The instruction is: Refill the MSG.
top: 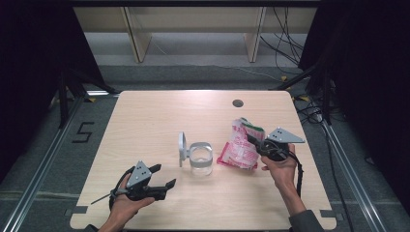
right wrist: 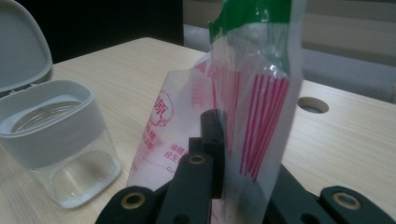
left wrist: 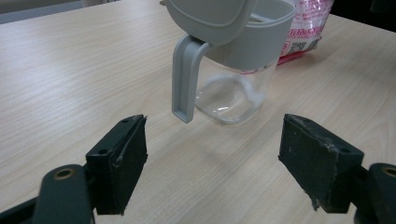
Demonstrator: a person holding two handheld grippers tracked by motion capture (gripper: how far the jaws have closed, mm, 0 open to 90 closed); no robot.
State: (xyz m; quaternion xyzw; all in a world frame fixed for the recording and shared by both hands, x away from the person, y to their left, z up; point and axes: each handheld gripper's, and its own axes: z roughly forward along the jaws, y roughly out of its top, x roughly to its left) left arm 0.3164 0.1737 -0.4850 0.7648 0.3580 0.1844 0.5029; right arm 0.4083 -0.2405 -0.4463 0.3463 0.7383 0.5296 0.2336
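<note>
On the table (top: pixel 145 121): one jar (top: pixel 200 158), one bag (top: pixel 240 145), two claws.

**Q:** Surroundings, high view. What do I have down?

**A:** I note a pale wood-grain table (top: pixel 145 121) across the middle of the frame. It has one round dark cable hole (top: pixel 237 103) near its far edge, right of centre. The same hole (right wrist: pixel 313 104) sits at right of my right gripper view.

**Q:** And off the table?

**A:** Grey floor with a black figure 5 (top: pixel 83 131) marked at left. Metal rails (top: pixel 43 164) run down the lower left and lower right. Two light wooden legs (top: pixel 137 41) stand at the top under a shelf. Loose black cables (top: pixel 285 43) hang at upper right. Black curtains (top: pixel 29 72) close both sides.
</note>
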